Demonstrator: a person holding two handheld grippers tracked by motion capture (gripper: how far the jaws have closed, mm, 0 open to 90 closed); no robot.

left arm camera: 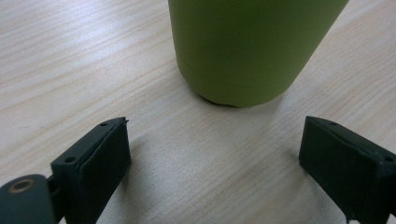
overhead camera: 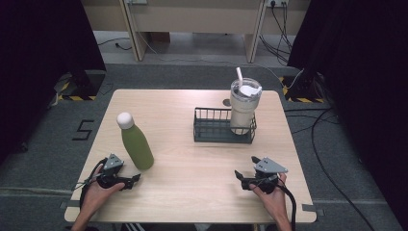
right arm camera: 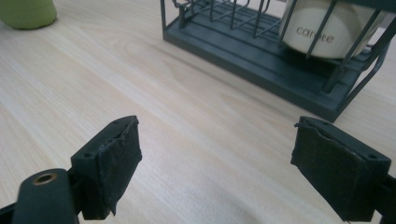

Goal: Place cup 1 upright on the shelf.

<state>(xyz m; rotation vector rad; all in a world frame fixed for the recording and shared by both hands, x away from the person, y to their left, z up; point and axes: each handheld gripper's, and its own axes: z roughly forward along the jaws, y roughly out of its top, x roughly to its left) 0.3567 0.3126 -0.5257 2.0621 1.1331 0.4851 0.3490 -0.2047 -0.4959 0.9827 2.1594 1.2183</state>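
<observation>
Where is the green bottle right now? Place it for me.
In the high view the green bottle stands upright on the left half of the table, just ahead of the open left gripper and left of the wire basket.

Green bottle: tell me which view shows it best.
The high view: the whole green bottle stands upright with its white cap on the table. The left gripper view gives just its base, close, beyond open jaws. The right gripper view catches a corner of it.

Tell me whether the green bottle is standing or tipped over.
Standing. The green bottle rests on its base on the table, white cap uppermost.
</observation>
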